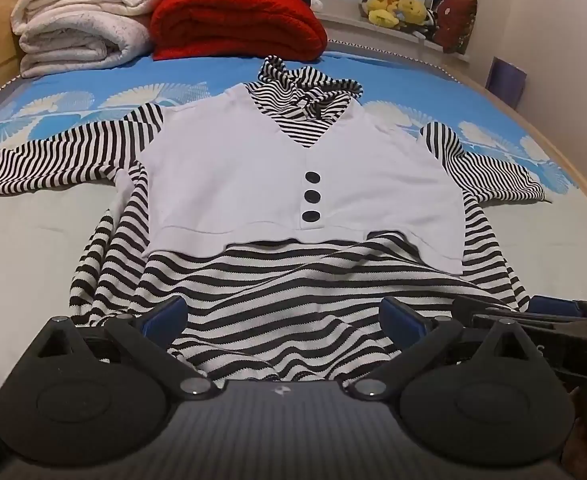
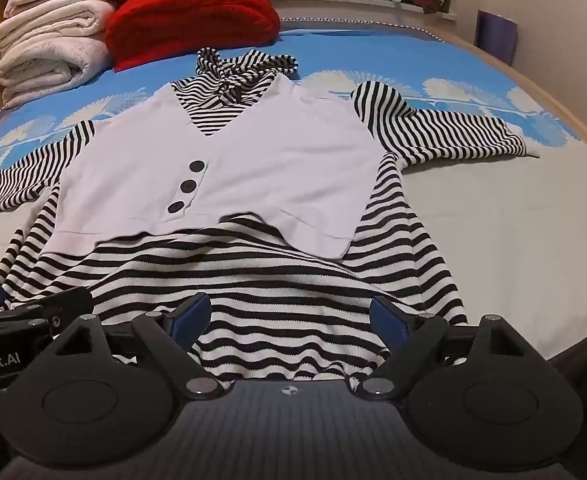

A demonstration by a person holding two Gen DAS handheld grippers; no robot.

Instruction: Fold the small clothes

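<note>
A small black-and-white striped top (image 1: 285, 304) (image 2: 277, 280) with a white vest front (image 1: 229, 176) (image 2: 253, 168) and three black buttons lies face up on the bed, sleeves spread to both sides. My left gripper (image 1: 283, 318) hovers open over the striped hem near its left half, fabric showing between the blue pads without being pinched. My right gripper (image 2: 289, 316) stands open over the hem's right half in the same way. Each gripper shows at the edge of the other's view: the right gripper (image 1: 549, 316), the left gripper (image 2: 25, 312).
The bed (image 1: 33, 264) (image 2: 513, 248) has a blue patterned cover at the far end. A red folded blanket (image 1: 237, 24) (image 2: 189, 16) and white folded towels (image 1: 81, 28) (image 2: 45, 52) sit beyond the collar. Plush toys (image 1: 397, 8) line the windowsill. A wooden bed edge (image 1: 565, 152) runs on the right.
</note>
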